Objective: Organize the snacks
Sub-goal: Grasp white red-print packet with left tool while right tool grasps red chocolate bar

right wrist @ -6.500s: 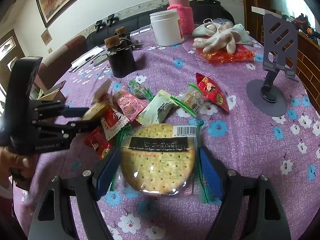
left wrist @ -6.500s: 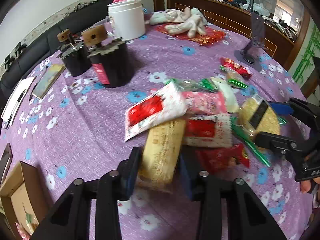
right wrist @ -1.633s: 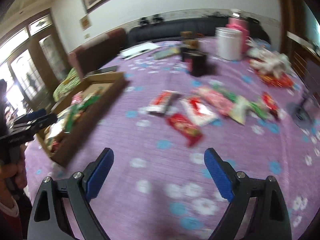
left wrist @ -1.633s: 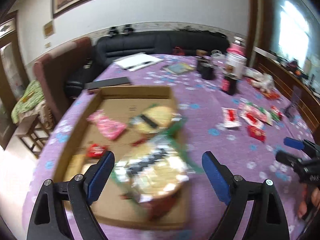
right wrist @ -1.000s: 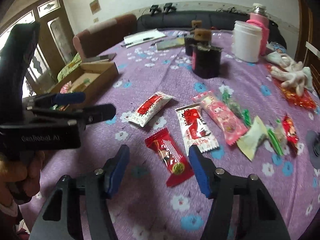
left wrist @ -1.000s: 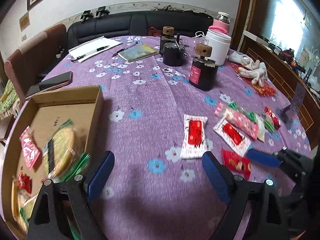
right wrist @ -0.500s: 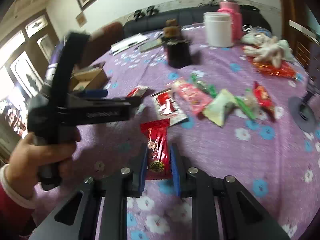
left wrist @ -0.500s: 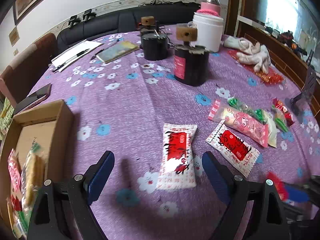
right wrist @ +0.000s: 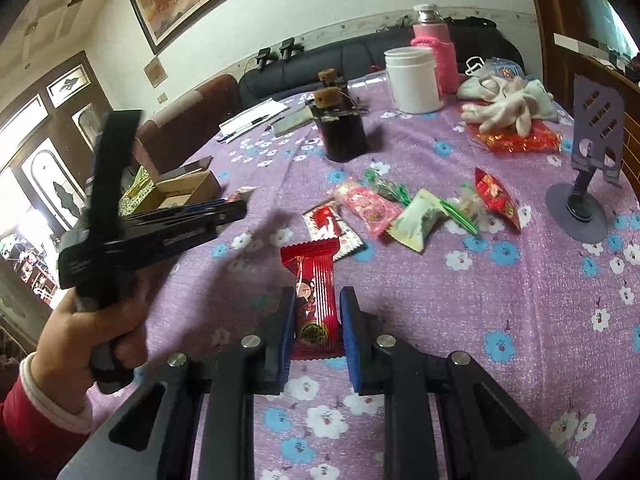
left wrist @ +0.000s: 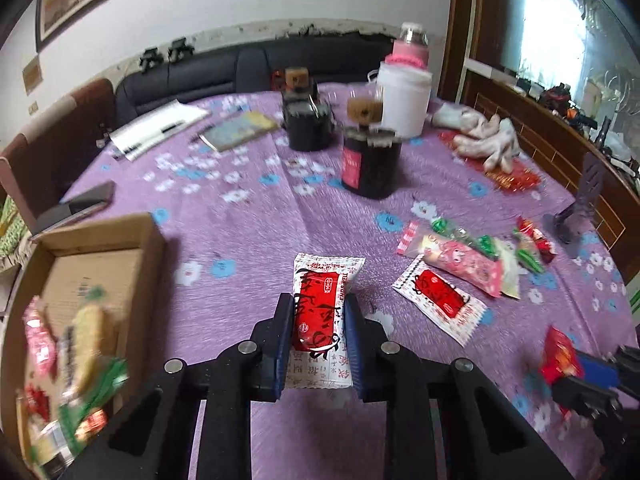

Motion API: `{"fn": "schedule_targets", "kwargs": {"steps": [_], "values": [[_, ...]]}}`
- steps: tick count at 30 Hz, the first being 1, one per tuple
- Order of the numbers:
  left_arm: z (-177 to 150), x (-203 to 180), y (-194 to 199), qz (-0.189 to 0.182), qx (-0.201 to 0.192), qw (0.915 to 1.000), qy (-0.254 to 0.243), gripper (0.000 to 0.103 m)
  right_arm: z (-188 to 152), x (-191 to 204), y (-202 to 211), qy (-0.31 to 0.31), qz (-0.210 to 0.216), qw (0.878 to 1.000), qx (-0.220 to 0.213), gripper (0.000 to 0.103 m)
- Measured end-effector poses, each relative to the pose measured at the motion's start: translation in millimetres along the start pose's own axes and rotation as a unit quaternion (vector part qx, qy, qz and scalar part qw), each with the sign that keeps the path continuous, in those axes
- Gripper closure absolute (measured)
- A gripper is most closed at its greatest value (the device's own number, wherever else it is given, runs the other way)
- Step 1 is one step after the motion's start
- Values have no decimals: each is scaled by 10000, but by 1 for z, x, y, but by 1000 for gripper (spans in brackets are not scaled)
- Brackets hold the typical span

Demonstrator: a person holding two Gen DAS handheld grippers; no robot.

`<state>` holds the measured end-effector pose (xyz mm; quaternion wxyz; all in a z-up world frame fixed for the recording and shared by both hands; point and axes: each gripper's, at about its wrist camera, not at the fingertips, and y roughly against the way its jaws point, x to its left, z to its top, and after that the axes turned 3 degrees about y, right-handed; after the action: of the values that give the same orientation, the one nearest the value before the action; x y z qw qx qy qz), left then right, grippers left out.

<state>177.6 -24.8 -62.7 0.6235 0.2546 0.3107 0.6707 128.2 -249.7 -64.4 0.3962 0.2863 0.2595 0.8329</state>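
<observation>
The left gripper (left wrist: 318,320) pointed steeply down at the purple flowered tablecloth (left wrist: 240,248). Its jaws were closing, and both blue pads already pressed the sides of a white-and-red snack packet (left wrist: 323,312), which stood between them with its far end pointing away from the camera. From the right wrist view this gripper appeared side-on at the left, carried in a hand (right wrist: 100,328) wrapped round the handle, with a red sleeve and pale cuff at the wrist.

The right gripper (right wrist: 316,328) also pointed downward, its fingers drawn close together and pinching one red snack packet (right wrist: 314,292) by its long edges. The packet lay lengthwise between the pads. Whether it had left the cloth could not be told.

One open cardboard box (left wrist: 148,252) stood at the table's left edge. It held several snacks, too blurred for a count.

Loose on the cloth, beyond the held items, six packets were counted from the right wrist view: one white-and-red packet (right wrist: 332,226), one pink packet (right wrist: 368,206), one green twisted wrapper (right wrist: 386,188), one pale green packet (right wrist: 418,218), one clear packet with a green end (right wrist: 466,202), and one red packet (right wrist: 496,196). They lay in a loose row, several touching or overlapping.

Further back stood two dark corked jars (left wrist: 370,160), one white tub (left wrist: 404,96) and one pink-sleeved flask (right wrist: 434,48). One purple phone stand (right wrist: 588,172) stood at the right.
</observation>
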Motion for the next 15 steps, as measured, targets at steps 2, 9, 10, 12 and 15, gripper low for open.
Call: {"fn": "schedule_targets", "kwargs": {"steps": [2,9,10,12,15], "values": [[-2,6,17,25,-138,9999,33,78,2,7,1,56,26,10000,-25,82],[-16,32,67,460,-485,9977,72,78,12,42,0,306,216,9993,-75,82],[-18,37,71,548,-488,9973,88,77,14,47,0,354,252,9990,-77,82],[-23,51,80,694,-491,9962,215,77,18,62,-2,471,361,9982,-86,82],[-29,75,94,878,-525,9940,380,77,27,88,-8,680,516,9963,-83,82]]}}
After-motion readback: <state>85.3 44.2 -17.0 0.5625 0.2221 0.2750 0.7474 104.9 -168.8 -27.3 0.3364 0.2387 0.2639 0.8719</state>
